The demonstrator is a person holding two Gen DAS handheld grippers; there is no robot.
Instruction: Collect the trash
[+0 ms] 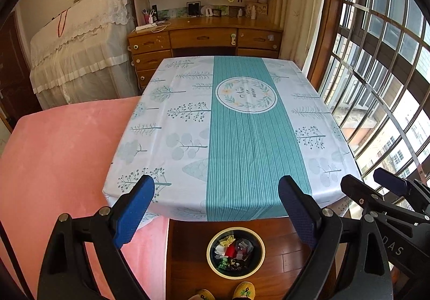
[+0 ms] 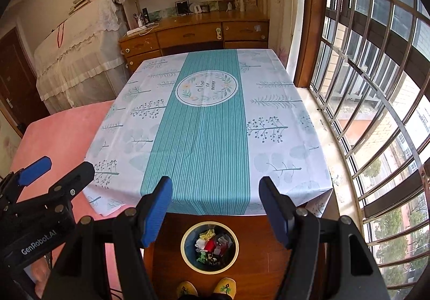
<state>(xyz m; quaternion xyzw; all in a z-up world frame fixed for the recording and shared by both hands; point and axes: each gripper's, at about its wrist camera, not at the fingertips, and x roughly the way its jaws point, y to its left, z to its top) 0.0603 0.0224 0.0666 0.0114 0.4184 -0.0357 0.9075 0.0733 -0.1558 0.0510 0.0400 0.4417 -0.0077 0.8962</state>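
Both hand-held grippers, left (image 1: 216, 193) and right (image 2: 216, 193), are hanging open and empty above the filled trash bin (image 2: 209, 246), facing a bare tabletop (image 2: 268, 122) beyond.

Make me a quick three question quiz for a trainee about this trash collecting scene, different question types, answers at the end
1. True or false: the left gripper holds a piece of trash.
2. Multiple choice: where does the trash bin stand? A) on the table B) on the wooden floor by the table's near edge C) on the pink bed
3. Fill in: the trash lies inside the ____.

Key:
1. False; both it and the right gripper are open, nothing between the fingers.
2. B; it stands below the edge of the tablecloth.
3. Bin; no trash shows on the cloth.
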